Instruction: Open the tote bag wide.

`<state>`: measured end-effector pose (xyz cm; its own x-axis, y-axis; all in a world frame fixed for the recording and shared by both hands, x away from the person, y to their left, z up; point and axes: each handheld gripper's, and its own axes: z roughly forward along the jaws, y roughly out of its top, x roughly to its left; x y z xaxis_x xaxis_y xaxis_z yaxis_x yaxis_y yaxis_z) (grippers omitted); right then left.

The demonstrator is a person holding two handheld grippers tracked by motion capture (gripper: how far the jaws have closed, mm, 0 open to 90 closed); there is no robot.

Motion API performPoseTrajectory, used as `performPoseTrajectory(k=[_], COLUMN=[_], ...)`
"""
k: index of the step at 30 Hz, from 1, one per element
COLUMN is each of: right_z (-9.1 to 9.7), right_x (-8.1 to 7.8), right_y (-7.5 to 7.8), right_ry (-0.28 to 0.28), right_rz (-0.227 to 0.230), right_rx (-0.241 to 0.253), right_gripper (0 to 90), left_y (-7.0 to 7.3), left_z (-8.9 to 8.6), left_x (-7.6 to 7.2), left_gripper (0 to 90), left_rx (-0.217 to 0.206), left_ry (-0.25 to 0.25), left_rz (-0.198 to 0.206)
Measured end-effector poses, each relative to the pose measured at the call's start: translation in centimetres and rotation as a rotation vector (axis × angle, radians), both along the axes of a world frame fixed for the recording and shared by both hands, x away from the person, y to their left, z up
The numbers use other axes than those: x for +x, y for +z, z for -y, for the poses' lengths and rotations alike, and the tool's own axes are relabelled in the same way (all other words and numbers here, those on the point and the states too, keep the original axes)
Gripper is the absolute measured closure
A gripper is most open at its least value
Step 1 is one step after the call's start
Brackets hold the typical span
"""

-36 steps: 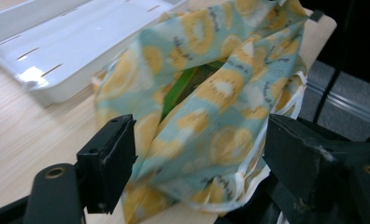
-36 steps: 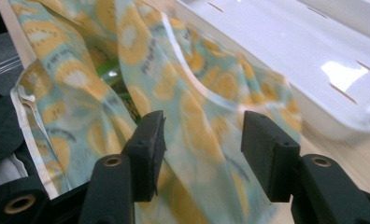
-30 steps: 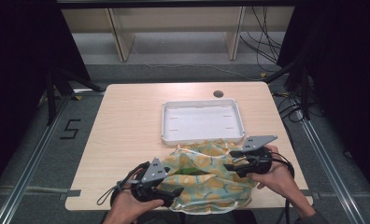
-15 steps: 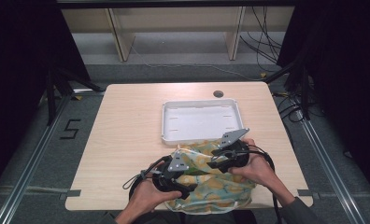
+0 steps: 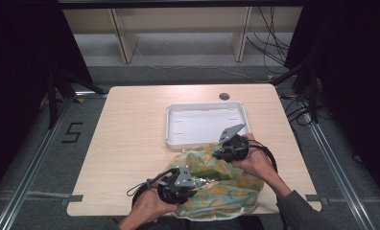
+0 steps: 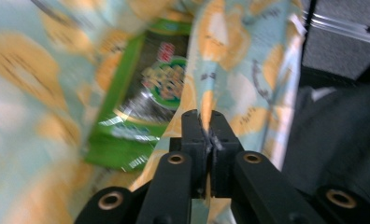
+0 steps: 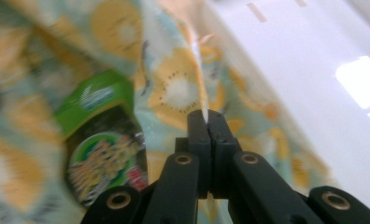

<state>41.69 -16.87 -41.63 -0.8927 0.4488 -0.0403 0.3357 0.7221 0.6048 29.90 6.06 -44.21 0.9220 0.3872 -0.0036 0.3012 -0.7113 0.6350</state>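
A: Lying at the table's [image 5: 130,143] near edge, the bag [image 5: 226,191] has a green packet [image 6: 145,93] inside its open mouth.
B: Grippers?
A: Left gripper [image 6: 204,127] pinched tight on the bag's near rim, right gripper [image 7: 205,122] clamped on the far rim. White tray [image 5: 173,127] just beyond.

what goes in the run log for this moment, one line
left gripper: shut on bag edge | right gripper: shut on bag edge | patterned bag: held open | green packet: inside bag | white tray: empty
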Motion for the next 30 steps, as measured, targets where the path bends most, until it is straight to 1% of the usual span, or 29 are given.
performPoseTrajectory(k=[1,2,3,4,5,7,8,9,10,11,12,13,14,15,16,17,18,19,20,21,22,23,24,25,26,27,28,29,30], right_z=[0.1,0.1,0.1,0.2,0.2,0.1,0.1,0.1,0.1,0.2,0.1,0.1,0.1,0.2,0.1,0.0,0.0,0.0,0.2,0.2,0.3,0.6,1.0,1.0,1.6,1.6,2.2,2.6,2.8], right_x=[1.0,1.0,1.4,2.5,2.8,3.7,4.0,4.4,4.4,5.1,5.3,5.6,5.6,5.8,5.9,6.0,5.9,5.9,5.2,5.2,4.9,3.8,3.1,3.1,1.3,1.3,-0.3,-1.1,-1.9], right_y=[0.2,0.2,0.2,0.3,0.4,0.5,0.6,0.6,0.6,0.7,0.8,0.9,0.9,1.1,1.1,1.3,1.4,1.4,1.8,1.8,2.0,2.5,2.8,2.8,3.4,3.4,3.7,3.9,3.7], right_ry=[-0.021,-0.021,-0.027,-0.049,-0.053,-0.053,-0.071,-0.066,-0.066,-0.095,-0.100,-0.093,-0.093,-0.094,-0.098,-0.105,-0.111,-0.111,-0.111,-0.111,-0.117,-0.115,-0.115,-0.115,-0.084,-0.084,-0.062,-0.037,-0.019], right_rz=[0.008,0.008,0.013,0.030,0.030,0.050,0.047,0.053,0.053,0.063,0.054,0.068,0.068,0.058,0.066,0.059,0.059,0.059,0.055,0.055,0.054,0.070,0.056,0.056,0.042,0.042,0.036,0.018,0.003], right_rx=[-0.001,-0.001,0.000,0.005,0.003,0.001,-0.004,-0.006,-0.006,-0.003,0.002,0.005,0.005,0.003,0.007,0.020,0.024,0.024,0.040,0.040,0.053,0.080,0.095,0.095,0.144,0.144,0.159,0.151,0.157], right_gripper=[90.0,90.0,90.0,90.0,90.0,90.0,90.0,90.0,90.0,90.0,90.0,90.0,90.0,90.0,90.0,90.0,89.9,89.9,80.9,80.9,76.1,65.2,61.0,61.0,55.8,55.8,53.0,51.9,50.5], left_y=[-0.2,-0.2,-0.3,-0.5,-0.6,-0.7,-0.8,-0.8,-0.9,-1.1,-1.1,-1.0,-1.0,-1.0,-0.9,-0.5,-0.1,-0.1,0.8,0.8,1.3,1.9,3.3,3.3,3.9,4.2,4.6,5.0,5.0], left_z=[-0.3,-0.3,-0.6,-1.0,-1.1,-1.3,-1.5,-1.5,-1.5,-1.5,-1.5,-1.7,-1.7,-1.8,-1.8,-1.9,-2.0,-2.0,-2.2,-2.2,-2.1,-2.2,-2.4,-2.4,-2.4,-2.3,-2.3,-2.3,-2.3], left_x=[-0.9,-0.9,-1.5,-2.2,-2.6,-3.0,-3.2,-3.2,-3.4,-3.6,-3.7,-3.7,-3.7,-3.6,-3.5,-3.2,-3.1,-3.1,-2.8,-2.8,-2.8,-2.6,-2.0,-2.0,-1.7,-1.5,-1.0,0.0,0.0], left_gripper=[87.6,87.6,87.6,87.6,87.5,87.5,87.5,87.5,87.5,87.3,87.3,86.8,86.8,85.7,84.2,74.4,70.2,66.1,61.7,57.6,57.6,51.2,50.0,48.6,47.4,47.4,46.7,46.1,45.3], left_rx=[0.000,0.000,0.022,0.023,0.014,0.004,0.017,0.017,0.012,0.007,0.005,0.038,0.037,0.036,0.028,0.006,-0.005,-0.005,-0.052,-0.052,-0.106,-0.133,-0.138,-0.138,-0.153,-0.163,-0.153,-0.154,-0.154], left_ry=[-0.007,-0.007,-0.031,-0.042,-0.038,-0.029,-0.042,-0.042,-0.038,-0.035,-0.032,-0.061,-0.059,-0.061,-0.052,-0.042,-0.038,-0.038,-0.025,-0.025,0.021,0.043,0.038,0.038,0.057,0.086,0.084,0.121,0.121], left_rz=[-0.005,-0.005,-0.010,-0.019,-0.015,-0.028,-0.028,-0.028,-0.031,-0.036,-0.037,-0.025,-0.027,-0.029,-0.028,-0.031,-0.025,-0.025,-0.026,-0.026,-0.027,-0.017,0.007,0.007,0.026,0.025,0.038,0.042,0.042])
